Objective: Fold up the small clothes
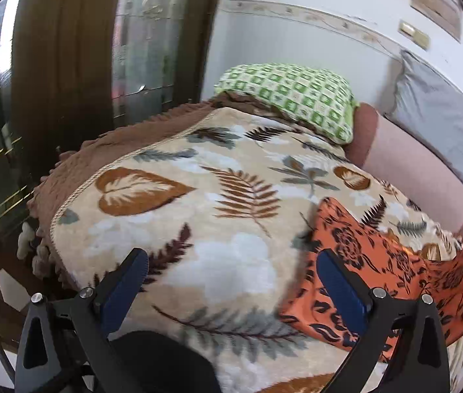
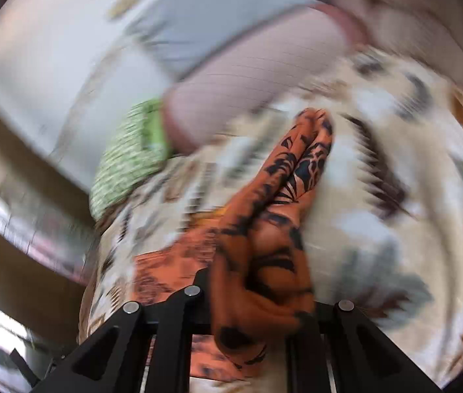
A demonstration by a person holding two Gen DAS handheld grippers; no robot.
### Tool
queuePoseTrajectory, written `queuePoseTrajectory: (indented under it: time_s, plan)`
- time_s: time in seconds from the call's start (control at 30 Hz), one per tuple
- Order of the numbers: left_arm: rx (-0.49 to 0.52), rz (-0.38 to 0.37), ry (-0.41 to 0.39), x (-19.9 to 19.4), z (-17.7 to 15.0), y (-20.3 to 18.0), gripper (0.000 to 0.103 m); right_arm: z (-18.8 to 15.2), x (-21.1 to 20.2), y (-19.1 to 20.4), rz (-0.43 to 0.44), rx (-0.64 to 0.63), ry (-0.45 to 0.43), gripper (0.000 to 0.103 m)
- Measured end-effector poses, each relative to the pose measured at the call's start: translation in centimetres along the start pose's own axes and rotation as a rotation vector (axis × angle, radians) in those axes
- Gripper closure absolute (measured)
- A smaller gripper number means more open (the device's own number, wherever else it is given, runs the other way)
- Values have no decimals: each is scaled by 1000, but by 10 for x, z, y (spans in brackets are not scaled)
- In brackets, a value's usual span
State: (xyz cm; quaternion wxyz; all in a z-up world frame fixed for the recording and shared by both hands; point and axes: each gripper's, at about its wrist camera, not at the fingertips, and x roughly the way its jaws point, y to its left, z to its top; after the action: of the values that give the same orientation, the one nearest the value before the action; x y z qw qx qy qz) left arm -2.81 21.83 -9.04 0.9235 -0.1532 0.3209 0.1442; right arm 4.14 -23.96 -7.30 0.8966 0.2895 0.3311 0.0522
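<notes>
- Left gripper point(image 1: 231, 281) hangs over the bed, its two blue-padded fingers point(image 1: 123, 288) spread wide with nothing between them but the cream fleece blanket with brown and grey leaf print point(image 1: 179, 229) below.
- The orange cloth with black floral print point(image 1: 388, 271) lies on that blanket at about four o'clock in the left wrist view, its near edge passing behind the right-hand finger; contact there is unclear.
- At one o'clock sits a green-and-white checked pillow point(image 1: 293, 95), touching the far edge of the blanket, with a pale pink bolster point(image 1: 411, 170) and a grey cushion point(image 1: 437, 111) further round at two o'clock.
- Over on the right wrist view everything is smeared by motion blur.
- Right gripper point(image 2: 257, 298) has its jaws pinched tight on a bunched fold of the orange cloth point(image 2: 277, 216), which stands up from the jaws towards twelve o'clock as a narrow ridge.
- The blanket point(image 2: 379, 196) spreads blurred behind it, pillow point(image 2: 126, 157) at nine o'clock.
</notes>
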Motion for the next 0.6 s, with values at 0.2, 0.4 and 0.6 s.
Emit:
queuePoseTrajectory:
  time_s: [0.2,0.4,0.6]
  plan:
    - [-81,42,-10,1,5,49,1,-52,81,145,56,-300,161,88]
    - [-160,73,24,8,2,92,1,-145,190,164,-11,-408,447,88]
    - [-194,70,36,15,-2,103,1,-105,150,185,44,-372,371,89]
